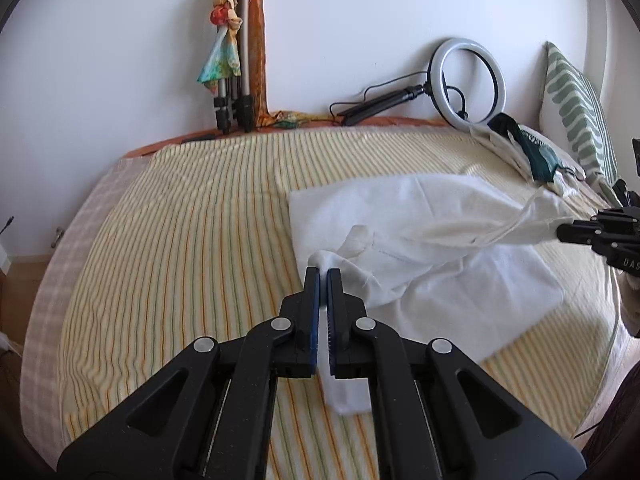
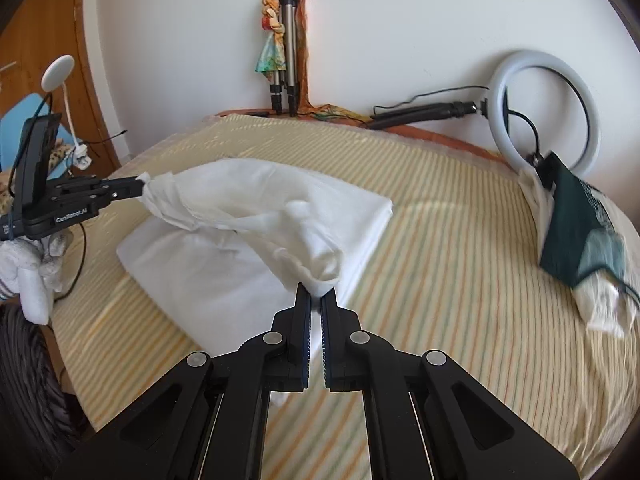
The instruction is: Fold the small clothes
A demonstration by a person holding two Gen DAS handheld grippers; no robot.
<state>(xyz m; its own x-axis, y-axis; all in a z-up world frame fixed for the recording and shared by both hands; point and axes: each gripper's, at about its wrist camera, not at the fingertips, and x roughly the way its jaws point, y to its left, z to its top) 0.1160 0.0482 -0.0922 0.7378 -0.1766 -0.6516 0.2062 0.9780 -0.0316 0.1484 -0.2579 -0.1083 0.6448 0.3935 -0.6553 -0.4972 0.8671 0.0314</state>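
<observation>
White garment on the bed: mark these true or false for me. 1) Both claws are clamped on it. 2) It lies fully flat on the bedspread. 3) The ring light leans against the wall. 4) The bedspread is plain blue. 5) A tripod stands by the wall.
1) True: the left claw and the right claw are each shut on the white garment.
2) False: it is lifted and stretched between the claws, above a folded white layer on the bed.
3) True: the ring light leans there.
4) False: the bedspread is yellowish with thin stripes.
5) True: the tripod stands there, scarves draped on it.
</observation>
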